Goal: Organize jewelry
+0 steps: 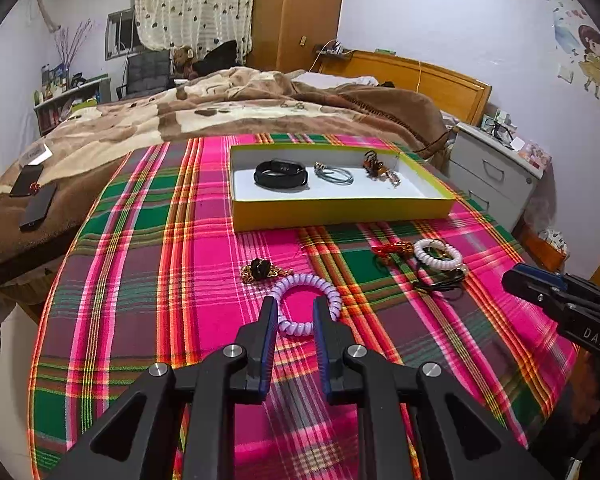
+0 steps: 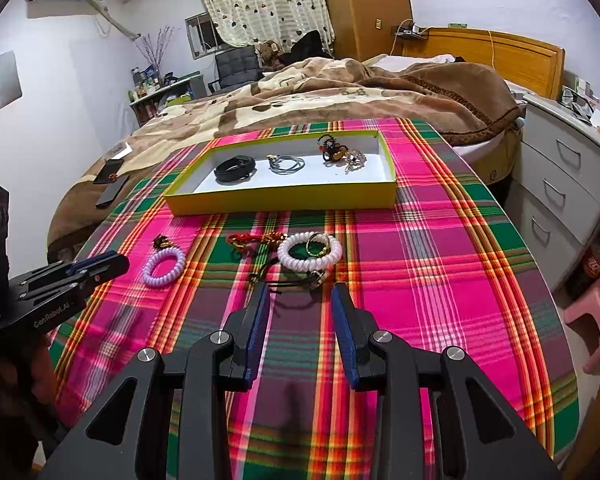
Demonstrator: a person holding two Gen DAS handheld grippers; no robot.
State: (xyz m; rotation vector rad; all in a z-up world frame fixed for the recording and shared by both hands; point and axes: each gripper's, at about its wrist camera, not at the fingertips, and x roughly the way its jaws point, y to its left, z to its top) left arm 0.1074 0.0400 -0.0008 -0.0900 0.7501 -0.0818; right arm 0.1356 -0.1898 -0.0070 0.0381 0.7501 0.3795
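The left gripper (image 1: 295, 307) is parted, its tips straddling the near arc of the lilac coil bracelet (image 1: 306, 304); the right gripper (image 2: 300, 294) gapes wide, with the white coil bracelet (image 2: 310, 254) at twelve o'clock and the yellow tray (image 2: 284, 196) beyond

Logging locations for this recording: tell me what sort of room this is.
A home bedroom, almost certainly. A bed with a brown blanket and wooden headboard sits behind the plaid-covered table, beside a white drawer unit and a curtained window.
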